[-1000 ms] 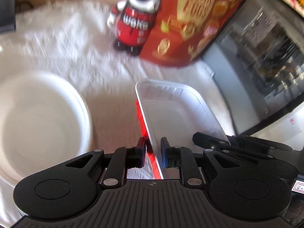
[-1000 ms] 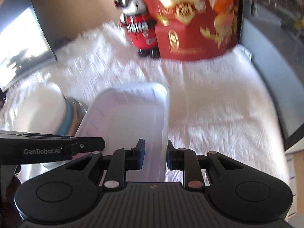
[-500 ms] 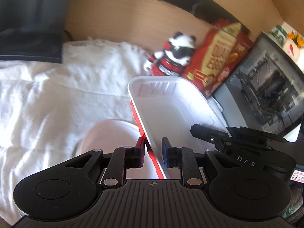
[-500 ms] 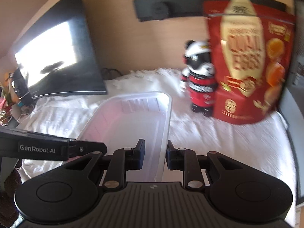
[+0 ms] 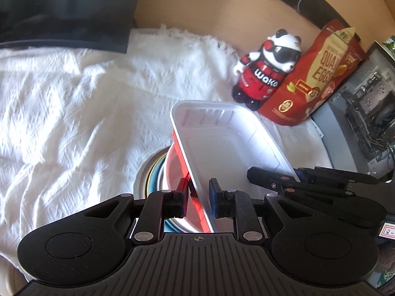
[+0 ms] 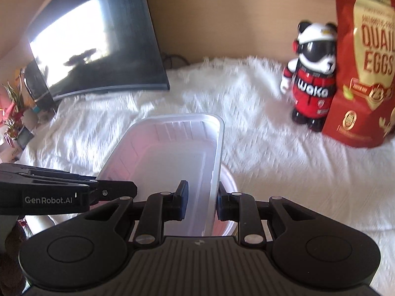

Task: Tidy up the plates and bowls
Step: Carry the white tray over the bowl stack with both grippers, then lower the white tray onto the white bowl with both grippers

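A white rectangular plastic tray with a red underside (image 5: 222, 145) is held between both grippers. My left gripper (image 5: 198, 197) is shut on the tray's left rim. My right gripper (image 6: 201, 203) is shut on its right rim, and the tray (image 6: 170, 153) shows from that side too. Under the tray sits a stack of round plates and bowls (image 5: 154, 175), white with blue and yellow edges; its white rim (image 6: 228, 180) peeks out in the right wrist view. The tray is above the stack; I cannot tell whether it touches it.
A white textured cloth (image 5: 74, 113) covers the surface. A panda figurine (image 5: 266, 66) and a red quail-egg bag (image 5: 318, 74) stand at the back right. A dark monitor (image 6: 93, 46) stands back left, and a PC case (image 5: 365, 113) at the right.
Both grippers carried the tray from beside the bowls to over the stack of plates and bowls. The view lifted, then dropped slightly. Both grips stayed closed on the rims.
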The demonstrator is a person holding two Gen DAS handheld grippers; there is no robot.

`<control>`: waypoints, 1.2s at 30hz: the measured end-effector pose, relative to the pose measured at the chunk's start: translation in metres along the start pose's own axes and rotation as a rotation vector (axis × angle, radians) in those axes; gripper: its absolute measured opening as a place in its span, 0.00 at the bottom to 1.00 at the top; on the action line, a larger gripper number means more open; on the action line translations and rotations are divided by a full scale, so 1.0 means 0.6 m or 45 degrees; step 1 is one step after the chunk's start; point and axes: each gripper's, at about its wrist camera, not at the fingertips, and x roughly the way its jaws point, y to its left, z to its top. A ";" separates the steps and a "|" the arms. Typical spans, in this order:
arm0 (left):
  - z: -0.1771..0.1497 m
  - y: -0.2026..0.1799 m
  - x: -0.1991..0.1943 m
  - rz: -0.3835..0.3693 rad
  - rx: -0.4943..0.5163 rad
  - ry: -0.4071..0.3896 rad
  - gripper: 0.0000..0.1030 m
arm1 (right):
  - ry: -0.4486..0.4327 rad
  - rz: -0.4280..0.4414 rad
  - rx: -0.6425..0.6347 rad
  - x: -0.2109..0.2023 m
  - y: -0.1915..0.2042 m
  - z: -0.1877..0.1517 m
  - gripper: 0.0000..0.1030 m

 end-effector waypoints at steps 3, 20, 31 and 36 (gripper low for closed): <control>-0.001 0.015 0.005 -0.013 -0.019 0.009 0.18 | 0.025 -0.011 -0.001 0.013 0.006 -0.005 0.22; 0.014 0.035 0.033 -0.106 -0.079 0.035 0.18 | 0.042 -0.104 0.015 0.024 0.014 0.003 0.22; 0.016 0.044 0.036 -0.098 -0.125 0.013 0.18 | 0.080 -0.069 0.031 0.025 0.008 -0.010 0.22; 0.019 0.048 0.029 -0.104 -0.150 0.007 0.18 | 0.080 -0.066 0.024 0.022 0.009 -0.010 0.22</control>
